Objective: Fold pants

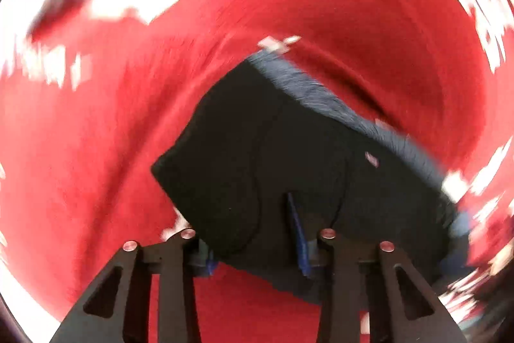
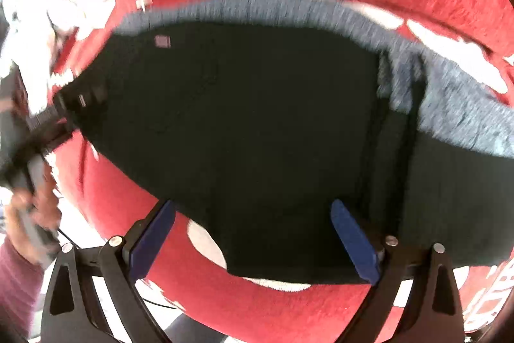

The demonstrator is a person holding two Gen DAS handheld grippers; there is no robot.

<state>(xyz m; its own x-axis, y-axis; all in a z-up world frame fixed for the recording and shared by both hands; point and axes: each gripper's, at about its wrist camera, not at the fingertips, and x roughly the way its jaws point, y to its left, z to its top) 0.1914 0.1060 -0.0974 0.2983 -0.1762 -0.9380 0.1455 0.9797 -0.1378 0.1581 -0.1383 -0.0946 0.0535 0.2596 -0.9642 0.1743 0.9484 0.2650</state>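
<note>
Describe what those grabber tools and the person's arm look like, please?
Each gripper has black metal linkage arms with triangular cutouts and round silver rivets, ending in flat blue finger pads. The left gripper looks the same. The person's hand grips a grey handle, with a maroon sleeve and a thin black cable nearby.

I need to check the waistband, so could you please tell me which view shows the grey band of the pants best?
The right wrist view: the grey band runs broadly along the dark pants' top edge. The left wrist view shows it only as a narrower, motion-blurred strip.
</note>
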